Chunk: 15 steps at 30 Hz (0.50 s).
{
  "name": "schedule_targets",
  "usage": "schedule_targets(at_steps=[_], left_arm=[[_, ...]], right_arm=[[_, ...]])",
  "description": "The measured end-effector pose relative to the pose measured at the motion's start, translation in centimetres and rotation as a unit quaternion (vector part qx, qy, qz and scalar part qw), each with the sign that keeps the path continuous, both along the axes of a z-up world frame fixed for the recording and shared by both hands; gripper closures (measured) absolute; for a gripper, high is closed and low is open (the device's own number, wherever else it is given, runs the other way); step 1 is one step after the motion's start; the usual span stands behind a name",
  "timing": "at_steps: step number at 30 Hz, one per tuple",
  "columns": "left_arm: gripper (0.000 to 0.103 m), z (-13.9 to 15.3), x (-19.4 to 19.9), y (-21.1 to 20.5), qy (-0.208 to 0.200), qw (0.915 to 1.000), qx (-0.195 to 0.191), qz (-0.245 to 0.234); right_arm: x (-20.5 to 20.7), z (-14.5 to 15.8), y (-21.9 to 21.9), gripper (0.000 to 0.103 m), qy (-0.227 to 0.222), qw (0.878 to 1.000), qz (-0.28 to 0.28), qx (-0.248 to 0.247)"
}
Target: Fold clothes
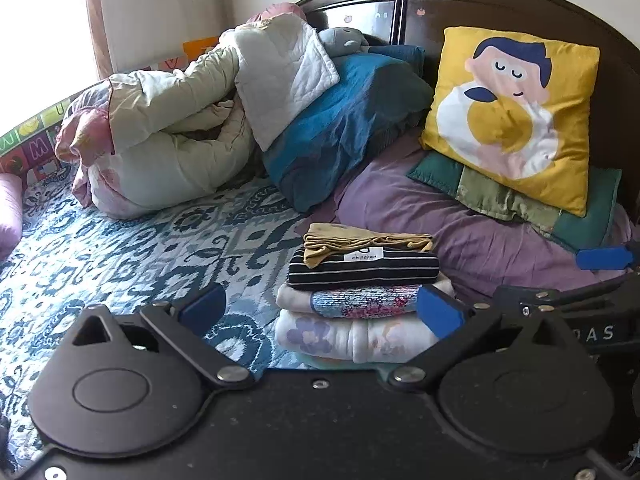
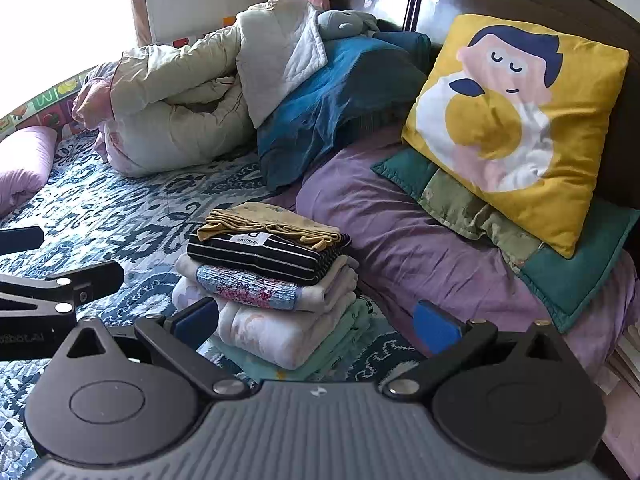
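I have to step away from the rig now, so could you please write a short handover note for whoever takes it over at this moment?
Left gripper: open, holding nothing, just short of the stack.
Right gripper: open, holding nothing, beside the left one and facing the same stack.
Clothes: one stack of folded clothes on the patterned bedspread, next to the purple pillow. The mustard garment is on top, the black striped top under it, and paler pieces lie below.
Done: everything in the stack is folded.
Left: no unfolded garment is in either view; check outside the frames for more. The bundled quilt behind is bedding.
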<state>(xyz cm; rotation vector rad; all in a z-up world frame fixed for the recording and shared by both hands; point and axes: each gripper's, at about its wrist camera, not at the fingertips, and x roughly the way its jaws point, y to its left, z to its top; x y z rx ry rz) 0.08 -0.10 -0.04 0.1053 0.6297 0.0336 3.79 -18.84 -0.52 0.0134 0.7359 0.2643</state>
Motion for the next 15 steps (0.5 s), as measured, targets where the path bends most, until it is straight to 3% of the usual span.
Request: schedule_targets(at_steps=[15], left_arm=[[0.000, 0.37, 0.09, -0.34, 0.002, 1.0000, -0.010, -0.001]], right_arm=[[-0.28, 0.43, -0.04, 0.000, -0.001, 1.000, -0.001, -0.003]])
